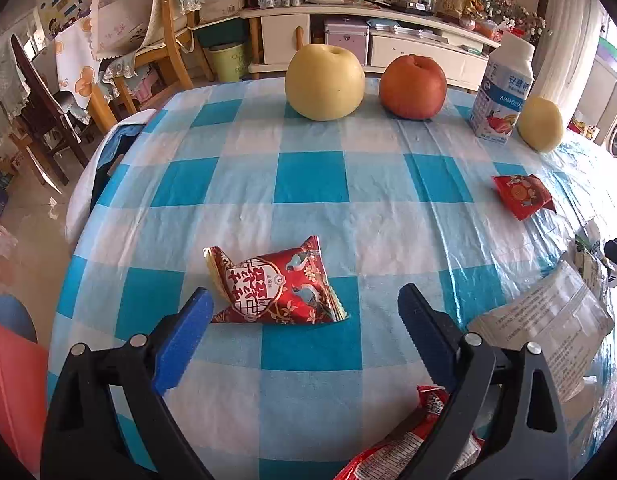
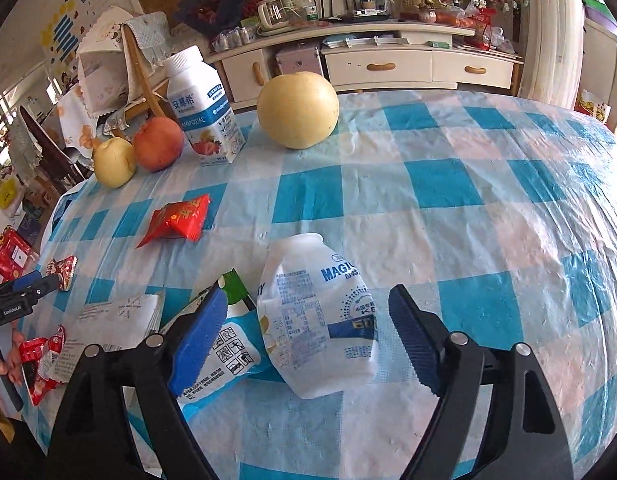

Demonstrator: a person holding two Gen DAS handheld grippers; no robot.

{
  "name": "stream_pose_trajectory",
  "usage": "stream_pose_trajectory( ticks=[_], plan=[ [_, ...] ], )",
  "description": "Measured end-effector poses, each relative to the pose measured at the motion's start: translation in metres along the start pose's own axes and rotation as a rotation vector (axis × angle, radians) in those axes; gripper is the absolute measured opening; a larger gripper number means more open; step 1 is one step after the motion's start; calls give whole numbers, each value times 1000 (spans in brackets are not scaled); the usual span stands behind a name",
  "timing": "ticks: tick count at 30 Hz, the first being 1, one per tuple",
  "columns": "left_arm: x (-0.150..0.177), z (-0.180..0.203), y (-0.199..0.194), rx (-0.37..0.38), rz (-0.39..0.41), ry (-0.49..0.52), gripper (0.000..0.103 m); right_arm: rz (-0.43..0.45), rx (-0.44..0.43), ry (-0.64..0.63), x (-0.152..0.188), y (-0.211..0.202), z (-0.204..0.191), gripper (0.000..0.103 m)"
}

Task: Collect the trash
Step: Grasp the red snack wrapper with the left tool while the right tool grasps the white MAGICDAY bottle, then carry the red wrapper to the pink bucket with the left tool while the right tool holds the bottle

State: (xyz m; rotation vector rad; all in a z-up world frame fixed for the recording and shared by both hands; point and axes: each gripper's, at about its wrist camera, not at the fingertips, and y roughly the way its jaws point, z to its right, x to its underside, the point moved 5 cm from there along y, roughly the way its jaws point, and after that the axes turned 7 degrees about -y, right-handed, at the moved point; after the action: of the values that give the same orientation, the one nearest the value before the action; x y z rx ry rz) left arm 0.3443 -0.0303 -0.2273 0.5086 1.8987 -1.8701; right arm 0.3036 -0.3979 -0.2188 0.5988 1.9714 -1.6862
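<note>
Checked-cloth bench [image 1: 308, 184] in cluttered living room; left tool [image 1: 304, 312] gaping around red snack wrapper [image 1: 274, 288], right tool [image 2: 304, 320] gaping around crushed white pouch [image 2: 320, 320]. Slippery film risking slipping out.

On the checked tablecloth [image 2: 448, 184] the count runs thus: two yellow pears, one large [image 2: 297, 111] and one small [image 2: 113, 162]; one red apple [image 2: 158, 143]; one upright milk carton [image 2: 202, 110]; four red snack wrappers, namely a patterned one [image 1: 276, 286], a plain one [image 2: 176, 222], a small one at the table edge [image 2: 64, 272] and a crumpled one [image 2: 42, 356]; two white-and-blue pouches, one bottle-shaped [image 2: 320, 320], the other flatter [image 2: 224, 360]; one printed clear bag [image 2: 120, 312].
</note>
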Motion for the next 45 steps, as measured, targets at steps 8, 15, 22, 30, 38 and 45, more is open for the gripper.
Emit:
stream_pose_trajectory(
  ticks=[8, 15, 22, 30, 38, 45],
  plan=[
    [4, -6, 13, -32, -11, -30, 81, -7, 31, -32, 0, 6, -3, 83],
    [4, -6, 12, -25, 8, -39, 67, -6, 42, -69, -2, 10, -9, 77],
    [4, -3, 11, -28, 15, -37, 62, -25, 43, -71, 2, 14, -8, 65],
    [5, -1, 6, -8, 21, -33, 56, -40, 66, -83, 6, 14, -6, 45],
    [7, 1, -9, 30, 49, -53, 53, -27, 65, -76, 6, 8, -4, 44],
    [10, 6, -39, 82, 98, -70, 53, 6, 52, -90, 7, -5, -8, 44]
  ],
)
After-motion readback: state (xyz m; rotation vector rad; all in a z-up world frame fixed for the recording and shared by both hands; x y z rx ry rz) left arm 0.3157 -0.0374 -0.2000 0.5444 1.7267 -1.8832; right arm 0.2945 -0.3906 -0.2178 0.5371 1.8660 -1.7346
